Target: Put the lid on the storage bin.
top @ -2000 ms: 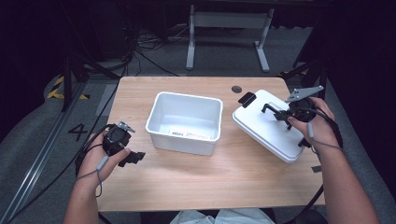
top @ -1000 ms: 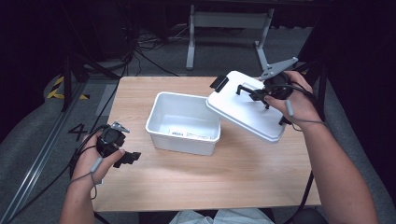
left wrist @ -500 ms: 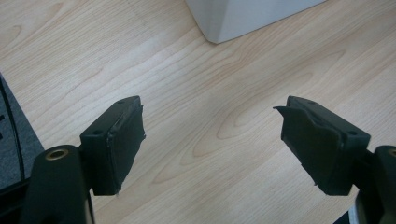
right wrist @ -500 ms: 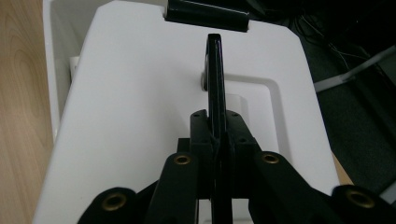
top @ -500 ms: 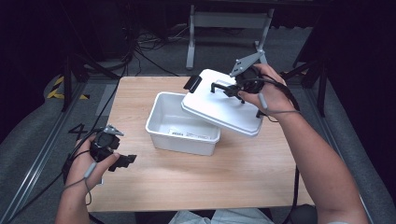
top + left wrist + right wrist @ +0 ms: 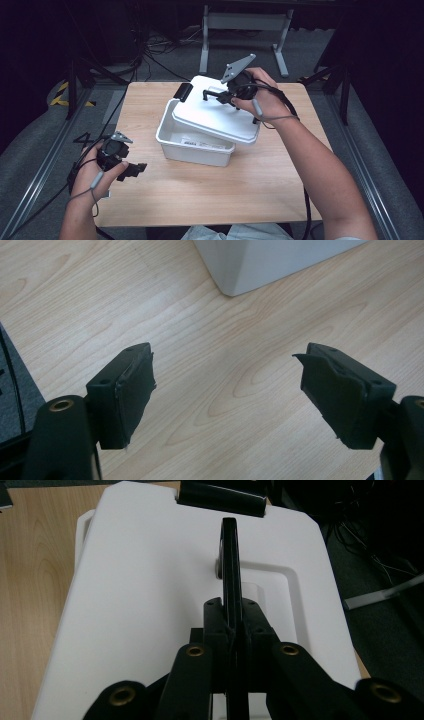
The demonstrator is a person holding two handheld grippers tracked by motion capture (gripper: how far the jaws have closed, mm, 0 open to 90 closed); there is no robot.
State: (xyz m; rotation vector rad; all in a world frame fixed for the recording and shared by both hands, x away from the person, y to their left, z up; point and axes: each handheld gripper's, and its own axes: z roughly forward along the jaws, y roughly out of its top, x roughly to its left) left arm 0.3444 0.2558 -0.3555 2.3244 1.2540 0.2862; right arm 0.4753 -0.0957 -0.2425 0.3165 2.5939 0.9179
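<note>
A white plastic bin (image 6: 186, 141) stands in the middle of the wooden table (image 6: 260, 185). A white lid (image 6: 215, 114) with black clips hangs tilted over the bin's right half, covering part of the opening. My right gripper (image 6: 219, 96) is shut on the lid's thin black handle (image 6: 230, 565), and the lid (image 6: 150, 595) spreads out below the jaws. My left gripper (image 6: 135, 170) rests low at the table's left front, open with nothing between its pads (image 6: 127, 390). A corner of the bin (image 6: 270, 262) shows ahead of it.
A black clip (image 6: 183, 92) sits on the lid's far edge. Metal stand legs (image 6: 245, 22) and cables lie on the grey floor beyond the table. A rail runs along the table's left side. Bare wood lies in front of the bin.
My right gripper has carried the lid from the table's right side leftward until it hangs over the bin. The left gripper has drifted slightly toward the front edge.
</note>
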